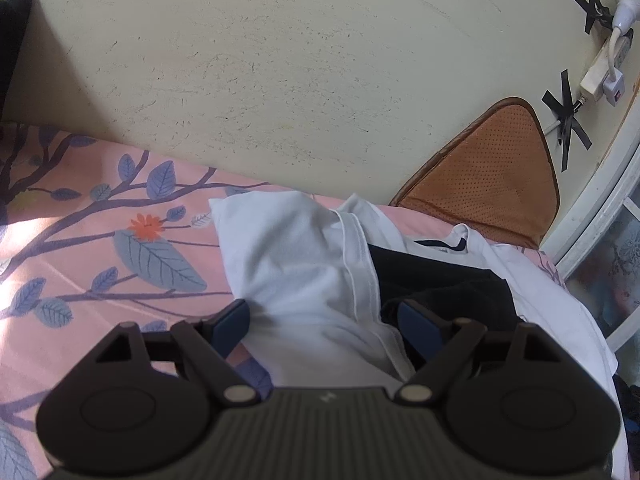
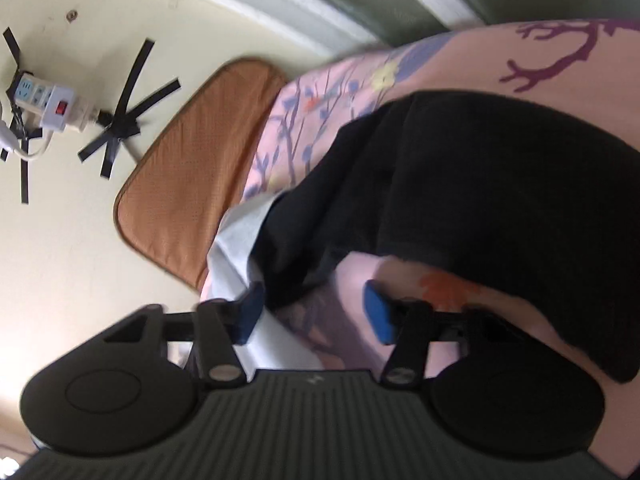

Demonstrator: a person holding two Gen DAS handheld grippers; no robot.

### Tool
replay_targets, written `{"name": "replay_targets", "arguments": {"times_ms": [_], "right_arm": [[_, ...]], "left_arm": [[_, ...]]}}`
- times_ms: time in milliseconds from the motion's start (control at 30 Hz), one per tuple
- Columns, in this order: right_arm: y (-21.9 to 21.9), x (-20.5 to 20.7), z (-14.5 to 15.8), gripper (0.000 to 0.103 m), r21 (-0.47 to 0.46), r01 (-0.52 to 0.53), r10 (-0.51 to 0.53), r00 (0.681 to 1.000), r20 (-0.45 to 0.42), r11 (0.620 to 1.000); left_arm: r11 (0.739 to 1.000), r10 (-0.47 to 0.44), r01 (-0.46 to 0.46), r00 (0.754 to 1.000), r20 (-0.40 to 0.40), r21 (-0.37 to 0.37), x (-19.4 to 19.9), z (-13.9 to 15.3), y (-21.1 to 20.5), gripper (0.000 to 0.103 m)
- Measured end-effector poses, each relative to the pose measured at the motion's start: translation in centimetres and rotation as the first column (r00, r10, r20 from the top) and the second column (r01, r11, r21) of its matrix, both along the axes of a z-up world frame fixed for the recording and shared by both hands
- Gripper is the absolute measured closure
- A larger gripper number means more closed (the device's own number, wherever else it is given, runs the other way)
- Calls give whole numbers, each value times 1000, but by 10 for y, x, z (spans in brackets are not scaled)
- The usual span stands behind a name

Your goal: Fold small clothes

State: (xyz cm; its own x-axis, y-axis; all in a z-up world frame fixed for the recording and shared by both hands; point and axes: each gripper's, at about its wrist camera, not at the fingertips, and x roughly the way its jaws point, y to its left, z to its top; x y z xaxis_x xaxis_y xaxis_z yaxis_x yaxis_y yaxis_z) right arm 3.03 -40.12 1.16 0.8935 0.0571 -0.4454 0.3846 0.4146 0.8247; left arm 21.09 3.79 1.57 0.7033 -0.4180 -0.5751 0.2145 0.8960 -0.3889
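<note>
On the bed (image 1: 72,248), white shirt (image 1: 296,264) lies crumpled beside the black garment (image 2: 472,208). Left gripper (image 1: 324,320), jaws wide, straddles white cloth unpinched; right gripper (image 2: 316,312), jaws half-apart, holds nothing. Best pinch one hem edge only, then pull flat.

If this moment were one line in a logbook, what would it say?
left gripper: open over white garment | right gripper: open beside black garment | nothing held | surface: floral bedsheet

No legible text or labels anywhere.
</note>
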Motion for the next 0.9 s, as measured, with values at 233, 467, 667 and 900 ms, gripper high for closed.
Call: {"name": "replay_targets", "arguments": {"times_ms": [233, 467, 667, 900], "right_arm": [[-23, 34, 3, 98, -189, 165, -173, 985, -25, 968], [-59, 53, 93, 98, -431, 315, -260, 948, 183, 845], [18, 87, 170, 98, -617, 153, 39, 957, 287, 772], [186, 119, 215, 97, -805, -139, 546, 799, 253, 577]], "left_arm": [[1000, -6, 6, 1000, 0, -15, 0, 0, 2, 17], [999, -20, 20, 1000, 0, -41, 0, 0, 4, 15], [994, -53, 58, 997, 53, -93, -7, 5, 7, 15], [961, -22, 53, 993, 117, -270, -12, 18, 38, 15]]}}
